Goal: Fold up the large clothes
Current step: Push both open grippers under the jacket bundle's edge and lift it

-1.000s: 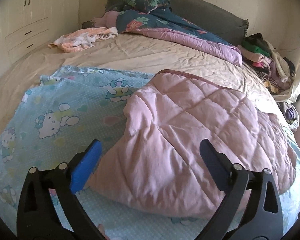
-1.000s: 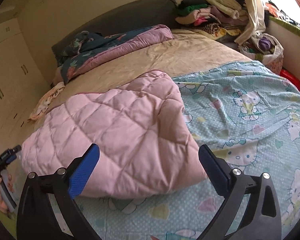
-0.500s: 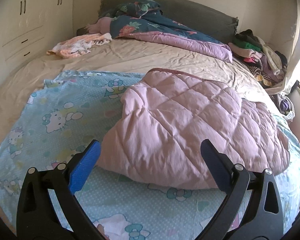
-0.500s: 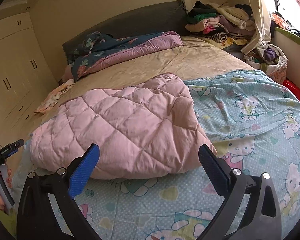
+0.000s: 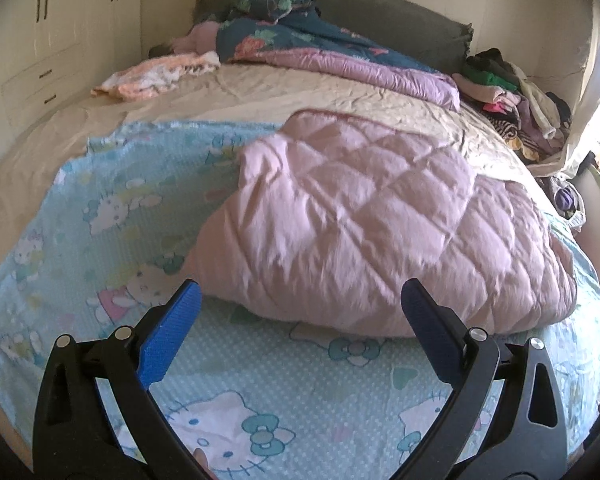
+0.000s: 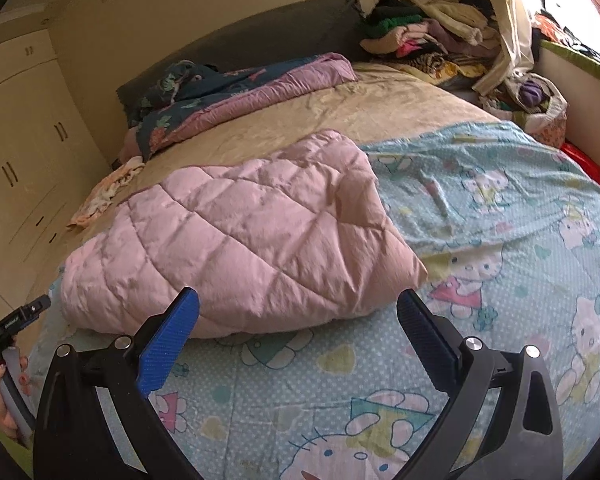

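We find no words, brand names, numbers or signs that can be read in either view. The light blue sheet [image 5: 112, 236] carries only cartoon cat figures, hearts and bows, with no lettering among them that we can make out. In the right wrist view, the black device [image 6: 18, 320] at the left edge bears a small pale marking, but it is too small and blurred for us to read.
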Action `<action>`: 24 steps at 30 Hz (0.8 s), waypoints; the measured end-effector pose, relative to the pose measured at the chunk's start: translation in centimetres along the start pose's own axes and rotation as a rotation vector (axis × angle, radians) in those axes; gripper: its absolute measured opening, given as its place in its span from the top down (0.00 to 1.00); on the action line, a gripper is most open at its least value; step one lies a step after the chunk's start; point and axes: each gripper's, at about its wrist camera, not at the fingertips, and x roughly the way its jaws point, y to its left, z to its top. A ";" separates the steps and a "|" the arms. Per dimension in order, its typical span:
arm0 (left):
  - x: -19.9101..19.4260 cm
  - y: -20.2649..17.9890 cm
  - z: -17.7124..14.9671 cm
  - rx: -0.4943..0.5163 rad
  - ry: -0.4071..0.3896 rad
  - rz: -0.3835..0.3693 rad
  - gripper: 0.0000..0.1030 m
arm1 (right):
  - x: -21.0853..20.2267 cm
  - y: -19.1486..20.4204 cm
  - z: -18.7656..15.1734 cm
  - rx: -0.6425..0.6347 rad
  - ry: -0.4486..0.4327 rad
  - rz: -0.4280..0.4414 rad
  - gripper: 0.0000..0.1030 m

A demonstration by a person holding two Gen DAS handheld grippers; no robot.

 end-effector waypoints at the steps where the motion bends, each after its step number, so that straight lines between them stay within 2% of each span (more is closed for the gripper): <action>1: 0.3 0.1 -0.2 -0.007 0.010 -0.001 0.09 | 0.4 -0.2 -0.2 0.011 0.010 -0.004 0.04; 6: 2.6 0.8 -1.0 -0.072 0.089 -0.044 0.09 | 2.4 -1.3 -0.8 0.068 0.057 -0.016 0.04; 11: 4.3 1.1 -1.3 -0.133 0.130 -0.080 0.09 | 4.7 -2.1 -1.4 0.106 0.093 -0.035 0.04; 15: 6.1 1.9 -1.2 -0.236 0.172 -0.144 0.09 | 6.0 -2.3 -1.5 0.122 0.113 -0.045 0.04; 24: 9.1 3.7 -0.3 -0.440 0.187 -0.244 0.09 | 8.5 -2.7 -1.1 0.175 0.140 -0.027 0.04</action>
